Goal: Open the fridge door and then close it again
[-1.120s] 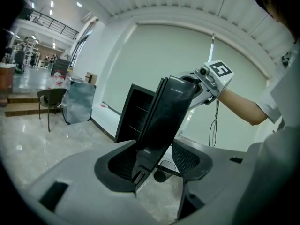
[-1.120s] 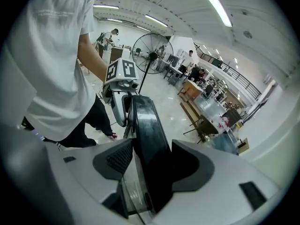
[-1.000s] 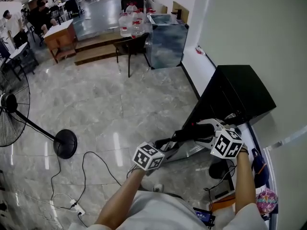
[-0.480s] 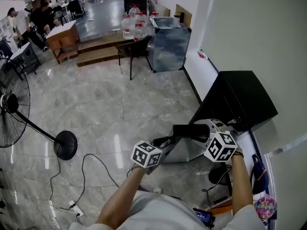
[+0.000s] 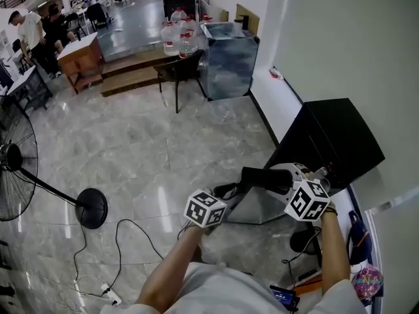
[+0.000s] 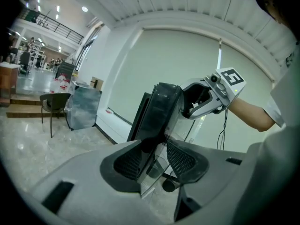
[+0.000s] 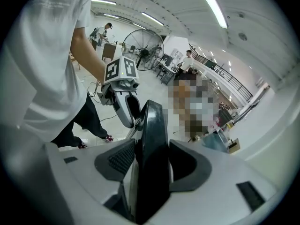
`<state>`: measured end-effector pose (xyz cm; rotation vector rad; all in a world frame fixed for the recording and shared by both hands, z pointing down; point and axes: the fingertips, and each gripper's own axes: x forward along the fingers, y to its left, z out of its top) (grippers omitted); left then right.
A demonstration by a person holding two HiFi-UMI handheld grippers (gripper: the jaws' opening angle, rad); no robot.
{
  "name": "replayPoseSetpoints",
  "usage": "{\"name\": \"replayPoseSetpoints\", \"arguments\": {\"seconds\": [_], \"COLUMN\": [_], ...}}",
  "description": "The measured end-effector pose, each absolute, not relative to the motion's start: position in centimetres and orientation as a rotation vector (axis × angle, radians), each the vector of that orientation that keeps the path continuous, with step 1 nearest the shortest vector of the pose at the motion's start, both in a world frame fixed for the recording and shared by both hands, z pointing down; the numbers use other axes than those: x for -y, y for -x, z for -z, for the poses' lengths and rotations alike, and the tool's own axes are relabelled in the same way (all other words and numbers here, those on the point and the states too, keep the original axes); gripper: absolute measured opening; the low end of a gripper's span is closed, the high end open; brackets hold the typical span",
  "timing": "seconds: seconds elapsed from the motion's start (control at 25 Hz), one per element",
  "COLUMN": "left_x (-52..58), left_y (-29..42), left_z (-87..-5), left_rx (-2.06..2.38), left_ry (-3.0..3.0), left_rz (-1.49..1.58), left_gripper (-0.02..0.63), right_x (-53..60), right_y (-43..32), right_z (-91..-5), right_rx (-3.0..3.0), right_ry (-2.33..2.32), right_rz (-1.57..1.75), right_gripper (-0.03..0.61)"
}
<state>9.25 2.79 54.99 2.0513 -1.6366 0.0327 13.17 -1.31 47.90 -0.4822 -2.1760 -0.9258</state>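
A small black fridge (image 5: 337, 136) stands against the white wall at the right, its door (image 5: 262, 176) swung out toward me with the pale inner face (image 5: 258, 208) showing. My left gripper (image 5: 228, 192) clamps the door's outer edge (image 6: 159, 111), with one pad (image 6: 130, 161) against each side. The right gripper (image 5: 283, 175) sits on the door's top edge, and the dark panel (image 7: 152, 139) fills the gap between its pads (image 7: 123, 158). Both sets of jaws have just been closing, with the door between them.
A standing fan (image 5: 16, 165) with a round base (image 5: 90, 208) is at the left. A cable runs to a power strip (image 5: 108, 296) near my feet. A chair (image 5: 180, 70), water bottles (image 5: 177, 31) and a metal cabinet (image 5: 229, 54) stand further back. Bags (image 5: 363, 270) lie by the wall.
Both grippers have swung with the door, and more of its pale inner face now shows. The jaws of both have narrowed onto the door's edge.
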Motion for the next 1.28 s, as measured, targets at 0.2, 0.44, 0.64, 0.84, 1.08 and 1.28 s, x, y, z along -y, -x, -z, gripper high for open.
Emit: {"name": "replayPoseSetpoints", "arguments": {"seconds": [0.2,0.44,0.64,0.84,1.08,1.28], "left_x": [0.2,4.3,8.0,11.3,14.2,16.0], "left_y": [-7.0,-4.3,-2.7,-1.7,-1.1,-0.6], "left_z": [-55.2,-55.1,-55.2,-55.2,-55.2,-55.1], "left_rx": [1.543,1.422,1.305,1.186,1.065,1.007], "left_ry": [-2.128,-2.19,-2.255,-2.317,-2.386,-2.411], "left_rz": [-0.105,-0.124,-0.162,-0.195,-0.23,-0.244], "left_gripper": [0.164,0.164,0.164,0.163,0.149,0.149], "right_x": [3.7,7.1,10.3,13.3,16.1,17.7], "right_y": [-11.3,-9.0,-7.5,-6.7,-6.2,-5.8], "right_z": [-48.1,-48.1,-48.2,-48.3,-48.5,-48.4], "right_rx": [2.169,2.179,2.181,2.165,2.164,2.174], "right_ry": [0.429,0.29,0.165,0.04,-0.099,-0.167], "right_rz": [0.856,0.767,0.698,0.65,0.573,0.532], "right_gripper": [0.219,0.216,0.212,0.213,0.218,0.219]}}
